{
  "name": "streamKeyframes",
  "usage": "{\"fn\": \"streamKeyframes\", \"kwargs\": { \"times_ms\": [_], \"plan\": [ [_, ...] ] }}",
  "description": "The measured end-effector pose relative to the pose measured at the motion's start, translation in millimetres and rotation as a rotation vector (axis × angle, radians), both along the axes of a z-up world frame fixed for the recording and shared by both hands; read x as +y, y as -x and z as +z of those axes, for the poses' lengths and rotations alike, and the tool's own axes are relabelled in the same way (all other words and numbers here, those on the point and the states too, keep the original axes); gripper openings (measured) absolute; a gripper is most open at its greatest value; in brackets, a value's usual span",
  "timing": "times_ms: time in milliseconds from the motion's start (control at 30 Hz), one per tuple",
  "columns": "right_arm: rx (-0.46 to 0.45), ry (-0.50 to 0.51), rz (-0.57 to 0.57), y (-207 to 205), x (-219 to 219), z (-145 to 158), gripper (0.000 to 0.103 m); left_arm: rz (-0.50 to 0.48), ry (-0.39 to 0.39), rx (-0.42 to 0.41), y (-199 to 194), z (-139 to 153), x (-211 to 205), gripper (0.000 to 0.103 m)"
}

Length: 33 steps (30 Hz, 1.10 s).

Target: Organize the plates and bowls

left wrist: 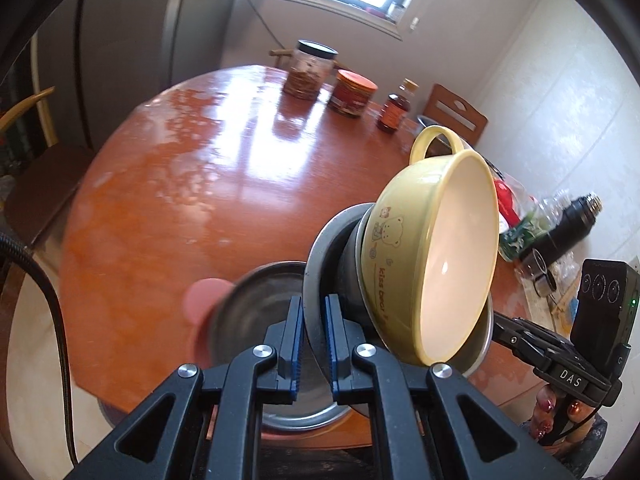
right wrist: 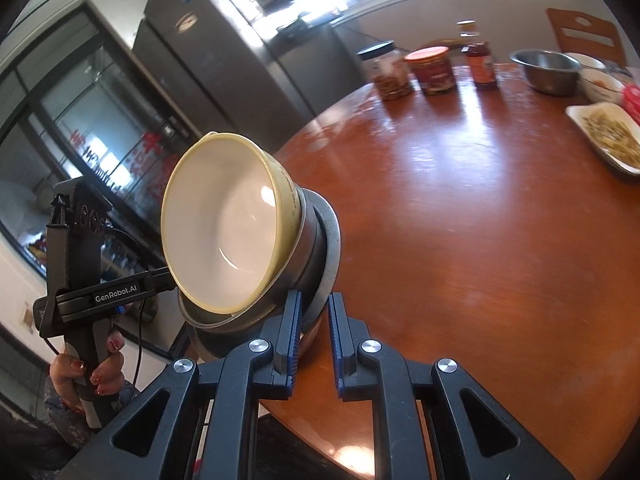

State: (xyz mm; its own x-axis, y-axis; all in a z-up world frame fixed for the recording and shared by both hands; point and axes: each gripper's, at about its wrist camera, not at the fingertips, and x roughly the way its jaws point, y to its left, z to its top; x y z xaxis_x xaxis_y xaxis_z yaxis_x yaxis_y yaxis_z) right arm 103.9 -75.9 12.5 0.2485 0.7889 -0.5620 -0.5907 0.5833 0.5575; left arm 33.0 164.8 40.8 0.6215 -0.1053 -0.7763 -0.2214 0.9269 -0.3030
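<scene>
A stack of dishes is held tipped on edge above a round wooden counter. The rim of a steel plate is pinched between the narrow-set fingers of the left tool. Just right of that tool, a yellow bowl is nested in a steel bowl against the plate. The same rim is straddled by the right tool, also set narrow; whether it is clamped cannot be told.
</scene>
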Motion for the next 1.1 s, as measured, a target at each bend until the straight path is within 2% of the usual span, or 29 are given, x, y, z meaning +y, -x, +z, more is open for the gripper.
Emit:
{"fn": "streamKeyframes", "kwargs": {
  "times_ms": [433, 1100],
  "plan": [
    [0.007, 0.038, 0.088, 3.2, 49.3, -4.5, 0.015, 0.069, 0.003, 0.021, 23.5, -7.6, 32.6, 0.009],
    [0.039, 0.096, 0.097, 16.1, 57.0, -23.4, 0.015, 0.064, 0.011, 0.065, 29.7, -32.9, 34.1, 0.01]
  ]
}}
